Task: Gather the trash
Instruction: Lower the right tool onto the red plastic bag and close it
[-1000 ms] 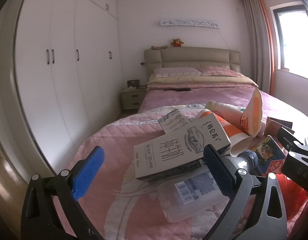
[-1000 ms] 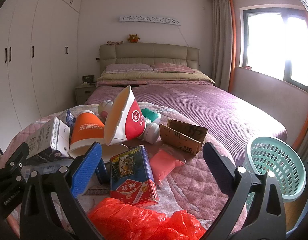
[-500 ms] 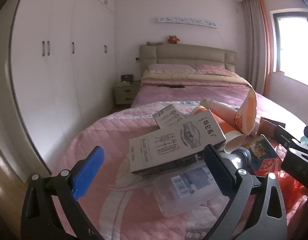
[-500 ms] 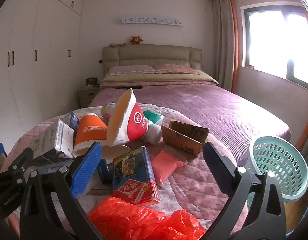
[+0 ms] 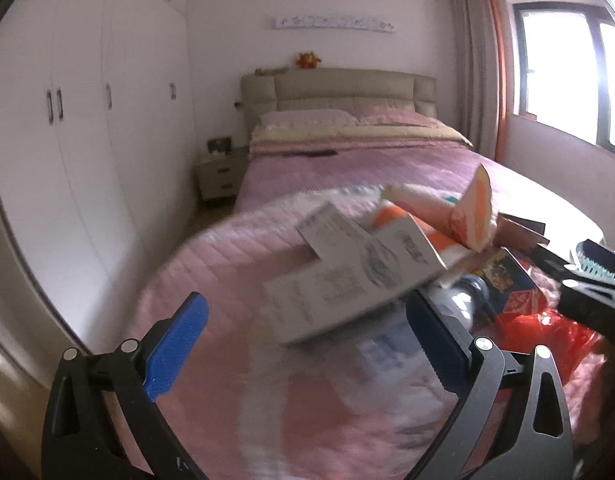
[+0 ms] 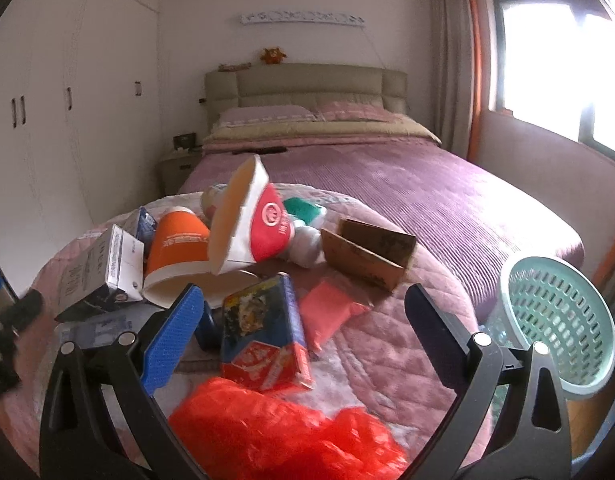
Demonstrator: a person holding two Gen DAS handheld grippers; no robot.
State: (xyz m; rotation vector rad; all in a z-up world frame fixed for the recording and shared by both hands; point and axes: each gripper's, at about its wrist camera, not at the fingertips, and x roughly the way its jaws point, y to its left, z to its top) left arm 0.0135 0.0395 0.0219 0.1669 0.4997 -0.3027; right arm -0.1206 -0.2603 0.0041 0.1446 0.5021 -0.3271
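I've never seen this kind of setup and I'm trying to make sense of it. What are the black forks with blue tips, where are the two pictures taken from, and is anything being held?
Each fork is a hand-held gripper; a person carries one in each hand, with a camera looking along its jaws. One picture comes from the left gripper, the other from the right gripper. Both stand open and hold nothing. On the bed lies trash: a white carton, an orange cup, a red bowl, a brown cardboard box, a colourful box and a red plastic bag. A green basket stands beside the bed.
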